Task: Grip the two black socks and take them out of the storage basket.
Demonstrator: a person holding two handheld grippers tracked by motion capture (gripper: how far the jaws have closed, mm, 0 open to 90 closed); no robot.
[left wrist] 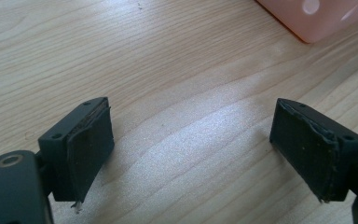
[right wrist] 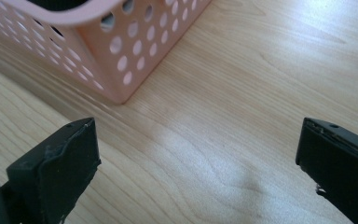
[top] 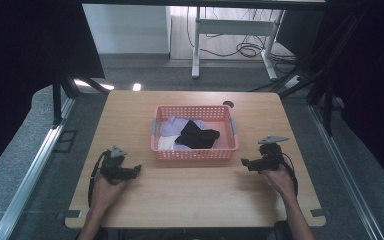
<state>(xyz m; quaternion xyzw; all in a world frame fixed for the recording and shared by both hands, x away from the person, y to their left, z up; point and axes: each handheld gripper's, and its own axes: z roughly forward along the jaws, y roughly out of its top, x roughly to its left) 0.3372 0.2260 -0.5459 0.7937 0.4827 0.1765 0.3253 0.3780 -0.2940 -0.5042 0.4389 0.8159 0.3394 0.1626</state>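
The counter (top: pixel 190 195) is big, made of wood, and mostly bare. In the middle of it sits a pink basket (top: pixel 195 153) full of round holes. All the other places here are told from that basket.

Inside the basket lies a small pile of soft clothes. A black piece (top: pixel 197 135) is on top. A light purple piece (top: pixel 172 125) sits under it, toward the far left corner, and a white piece (top: pixel 164 143) peeks out at the near left. They look like socks, but I cannot tell for sure.

The left gripper (top: pixel 136 170) rests on the counter to the left of the basket, near its front corner. Its jaws are wide apart and hold nothing. The right gripper (top: pixel 245 161) rests to the right of the basket, near the other front corner. Its jaws are wide apart too, with nothing between them.

I think the work has not begun. Every piece is in the basket and none is in the jaws. All the picking up is left to do.

How many pieces are in the pile is hard to tell, because the black one covers part of the rest. The gripper views cut the basket off, so only a corner of it shows.
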